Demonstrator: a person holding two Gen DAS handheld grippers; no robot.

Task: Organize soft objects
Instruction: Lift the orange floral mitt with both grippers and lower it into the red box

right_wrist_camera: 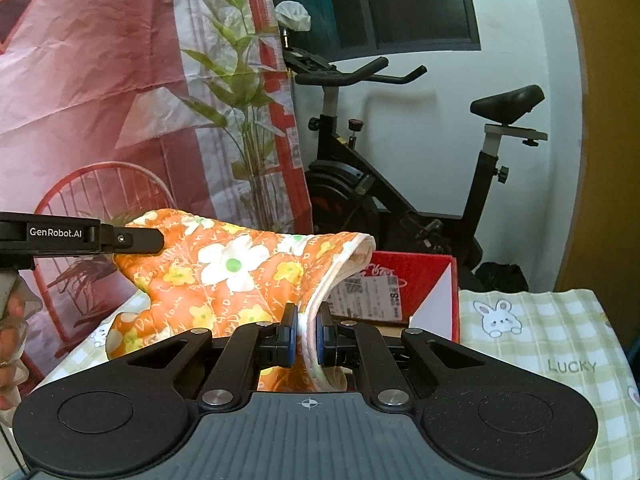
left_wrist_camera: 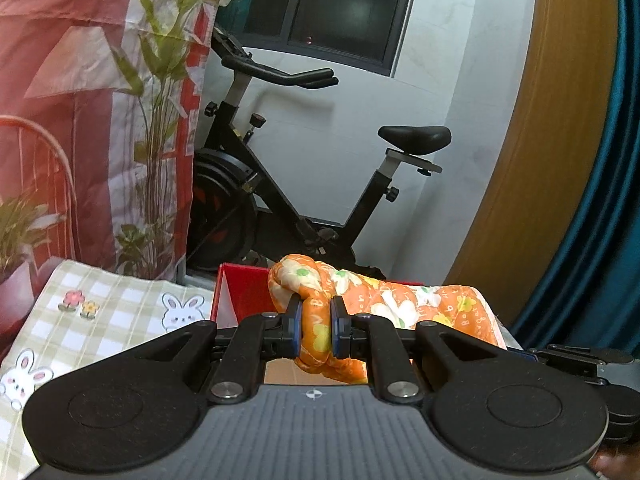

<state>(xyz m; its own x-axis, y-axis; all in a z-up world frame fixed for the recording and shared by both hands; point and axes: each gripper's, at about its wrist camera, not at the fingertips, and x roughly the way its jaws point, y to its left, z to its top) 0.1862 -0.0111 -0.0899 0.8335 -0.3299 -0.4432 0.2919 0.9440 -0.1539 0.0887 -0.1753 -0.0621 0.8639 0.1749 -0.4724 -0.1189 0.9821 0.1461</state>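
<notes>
The left gripper (left_wrist_camera: 316,330) pinches a bunched fold of the orange cloth (right_wrist_camera: 240,276); the right gripper (right_wrist_camera: 307,338) pinches its white-trimmed edge, above the red box (right_wrist_camera: 424,276).

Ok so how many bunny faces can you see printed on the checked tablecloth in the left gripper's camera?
2. One bunny sits near the red box, the other bunny at the tablecloth's near left edge. More may be hidden behind the gripper body and the orange floral cloth.

Black claw (left_wrist_camera: 316,330), blue pads (left_wrist_camera: 297,322), 2 silver screws, grey ribbed body, "GenRobot.AI" lettering.
</notes>
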